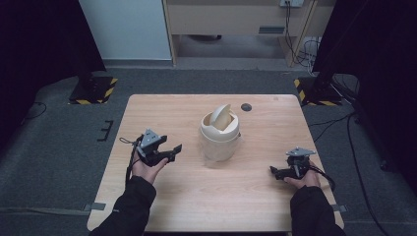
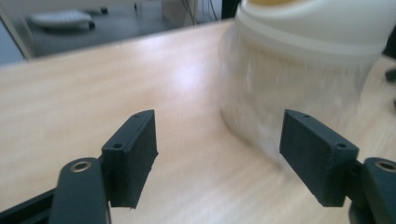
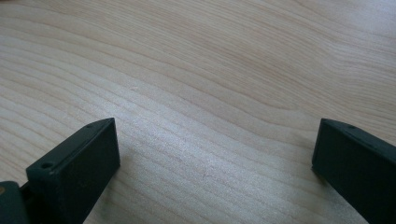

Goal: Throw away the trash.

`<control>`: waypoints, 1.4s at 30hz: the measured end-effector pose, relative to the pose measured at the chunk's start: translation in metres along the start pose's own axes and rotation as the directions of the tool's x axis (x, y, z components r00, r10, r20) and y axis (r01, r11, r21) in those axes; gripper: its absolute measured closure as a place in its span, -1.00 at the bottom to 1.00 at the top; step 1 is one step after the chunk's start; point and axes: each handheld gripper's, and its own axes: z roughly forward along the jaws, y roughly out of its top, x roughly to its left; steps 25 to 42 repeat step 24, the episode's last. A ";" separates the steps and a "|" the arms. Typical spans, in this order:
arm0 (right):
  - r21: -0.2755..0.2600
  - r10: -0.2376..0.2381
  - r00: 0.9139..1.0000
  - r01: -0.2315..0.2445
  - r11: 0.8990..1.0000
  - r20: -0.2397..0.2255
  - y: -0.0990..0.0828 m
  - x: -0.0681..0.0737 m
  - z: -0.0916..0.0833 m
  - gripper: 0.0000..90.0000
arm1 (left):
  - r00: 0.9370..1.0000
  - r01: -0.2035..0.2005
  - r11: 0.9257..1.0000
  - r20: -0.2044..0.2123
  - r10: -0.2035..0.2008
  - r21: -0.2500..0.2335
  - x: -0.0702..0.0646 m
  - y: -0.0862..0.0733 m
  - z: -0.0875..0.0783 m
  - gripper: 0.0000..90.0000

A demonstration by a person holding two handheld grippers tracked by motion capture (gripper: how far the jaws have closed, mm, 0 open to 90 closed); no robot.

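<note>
Right now my left gripper (image 1: 173, 150) has its jaws spread with nothing between them, near the small cream plastic bin with a swing lid (image 1: 220, 135), which stands around the middle of the light wooden table (image 1: 172, 110). My right gripper (image 1: 273, 170) rests open too, toward the table's right edge. I judge the risk is tipping: the bin looks light, its lid (image 1: 222, 117) tilted up, and a jaw clipping its side could topple it.

A light wooden worktop (image 1: 187, 196) stands on grey floor. Near its middle sits a cream bin (image 1: 220, 135) with a tilted swing lid; a small dark disc (image 1: 246, 107) lies near the far edge.
</note>
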 end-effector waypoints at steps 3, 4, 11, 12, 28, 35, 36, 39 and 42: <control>0.000 0.001 1.000 -0.001 1.000 -0.001 0.000 0.000 0.000 -0.98 | 1.000 -0.006 0.998 -0.014 0.007 0.069 0.002 -0.014 -0.001 -0.51; 0.000 0.000 1.000 0.000 1.000 -0.001 0.000 0.000 0.000 -0.98 | 1.000 -0.013 0.996 -0.019 0.015 0.086 0.003 -0.018 -0.001 -0.52; 0.000 0.001 1.000 -0.001 1.000 0.000 0.000 0.000 0.000 -0.98 | 0.998 0.001 0.979 -0.062 0.012 0.206 0.016 -0.047 -0.002 -0.59; 0.001 0.000 1.000 0.000 1.000 -0.002 0.000 0.000 0.000 -0.98 | 0.997 -0.002 0.977 -0.073 0.018 0.214 0.018 -0.049 -0.004 -0.59; 0.002 0.002 1.000 -0.002 1.000 -0.002 0.000 0.000 0.000 -0.99 | 0.987 0.091 0.952 -0.157 -0.046 0.293 0.040 -0.071 -0.009 -0.65; 0.002 0.002 1.000 -0.002 1.000 -0.002 0.000 0.000 0.000 -0.99 | 0.987 0.091 0.952 -0.157 -0.046 0.293 0.040 -0.071 -0.009 -0.65; 0.002 0.002 1.000 -0.002 1.000 -0.002 0.000 0.000 0.000 -0.99 | 0.987 0.091 0.952 -0.157 -0.046 0.293 0.040 -0.071 -0.009 -0.65; 0.002 0.002 1.000 -0.002 1.000 -0.002 0.000 0.000 0.000 -0.99 | 0.987 0.091 0.952 -0.157 -0.046 0.293 0.040 -0.071 -0.009 -0.65; 0.002 0.002 1.000 -0.002 1.000 -0.002 0.000 0.000 0.000 -0.99 | 0.987 0.091 0.952 -0.157 -0.046 0.293 0.040 -0.071 -0.009 -0.65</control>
